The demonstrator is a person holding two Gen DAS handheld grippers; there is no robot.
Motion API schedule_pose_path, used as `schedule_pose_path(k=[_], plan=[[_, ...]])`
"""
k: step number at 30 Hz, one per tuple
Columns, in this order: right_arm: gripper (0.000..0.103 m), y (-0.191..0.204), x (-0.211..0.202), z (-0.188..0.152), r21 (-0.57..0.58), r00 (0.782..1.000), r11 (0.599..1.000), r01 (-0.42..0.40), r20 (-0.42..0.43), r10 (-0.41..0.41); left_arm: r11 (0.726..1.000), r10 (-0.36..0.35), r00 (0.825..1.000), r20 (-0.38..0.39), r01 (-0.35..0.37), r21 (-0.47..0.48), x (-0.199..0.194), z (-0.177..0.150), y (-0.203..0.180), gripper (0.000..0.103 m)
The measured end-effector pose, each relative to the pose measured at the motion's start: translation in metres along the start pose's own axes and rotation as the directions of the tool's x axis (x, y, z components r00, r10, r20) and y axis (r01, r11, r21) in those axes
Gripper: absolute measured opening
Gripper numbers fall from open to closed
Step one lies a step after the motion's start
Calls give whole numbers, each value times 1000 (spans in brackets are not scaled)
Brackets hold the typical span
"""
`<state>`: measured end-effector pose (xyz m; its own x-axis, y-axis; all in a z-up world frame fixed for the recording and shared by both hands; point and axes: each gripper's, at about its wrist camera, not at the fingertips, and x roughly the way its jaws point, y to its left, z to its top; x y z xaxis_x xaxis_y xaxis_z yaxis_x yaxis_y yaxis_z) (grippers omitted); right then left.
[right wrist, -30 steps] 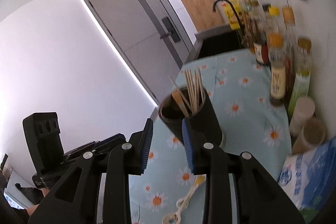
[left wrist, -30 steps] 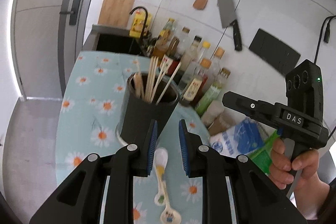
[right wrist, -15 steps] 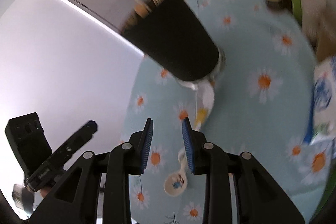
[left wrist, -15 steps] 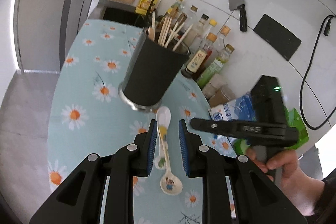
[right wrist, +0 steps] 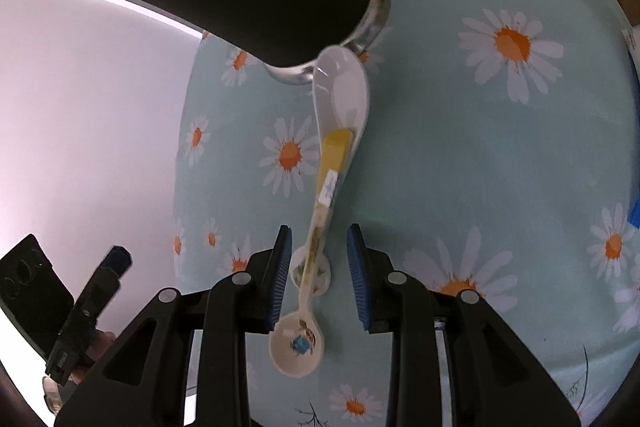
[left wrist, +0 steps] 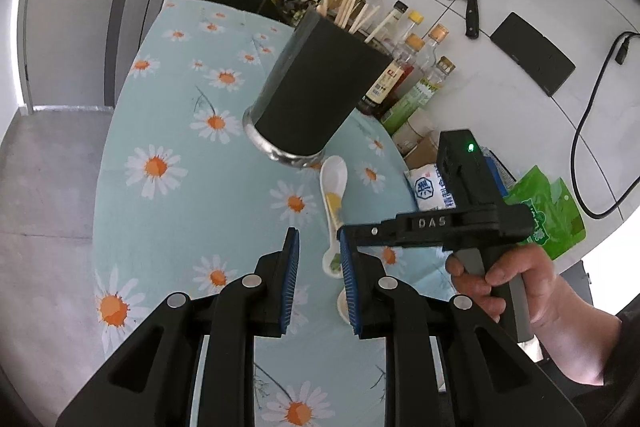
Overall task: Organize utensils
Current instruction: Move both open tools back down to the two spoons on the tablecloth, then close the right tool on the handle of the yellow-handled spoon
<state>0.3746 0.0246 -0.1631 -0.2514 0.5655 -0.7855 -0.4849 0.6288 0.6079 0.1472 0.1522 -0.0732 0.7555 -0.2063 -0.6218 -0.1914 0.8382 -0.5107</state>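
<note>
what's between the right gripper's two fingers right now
In the right wrist view, the right gripper straddles the handles of two ceramic spoons lying on the daisy cloth; pads not touching them.

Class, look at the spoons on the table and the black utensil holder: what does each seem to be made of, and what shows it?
Spoons: likely glazed ceramic, glossy white with printed pictures. Utensil holder: matte black wall, perhaps plastic or coated, on a shiny metal-looking base rim.
</note>
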Motion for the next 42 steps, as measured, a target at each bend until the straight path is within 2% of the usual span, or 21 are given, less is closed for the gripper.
schedule_pose_path(k=[6, 11, 22, 25, 33, 42], plan=[[22, 5, 7, 6, 14, 1000, 1000, 28, -6, -28, 999, -41, 998, -38, 41, 13, 4, -4, 10, 20], [22, 1, 11, 13, 69, 1000, 998, 6, -22, -4, 997, -74, 996, -51, 74, 2, 7, -2, 21, 20], [21, 8, 13, 15, 45, 998, 997, 55, -32, -54, 992, -122, 990, -71, 122, -7, 14, 2, 36, 20], [13, 10, 19, 13, 46, 997, 996, 71, -32, -70, 991, -133, 987, -88, 133, -4, 16, 1, 36, 20], [10, 7, 21, 7, 77, 999, 996, 49, -28, -47, 991, -137, 985, -109, 137, -5, 20, 3, 44, 20], [8, 0, -10, -10, 40, 998, 999, -25, 63, 23, 985, -167, 976, -139, 171, 14, 35, 10, 37, 20]])
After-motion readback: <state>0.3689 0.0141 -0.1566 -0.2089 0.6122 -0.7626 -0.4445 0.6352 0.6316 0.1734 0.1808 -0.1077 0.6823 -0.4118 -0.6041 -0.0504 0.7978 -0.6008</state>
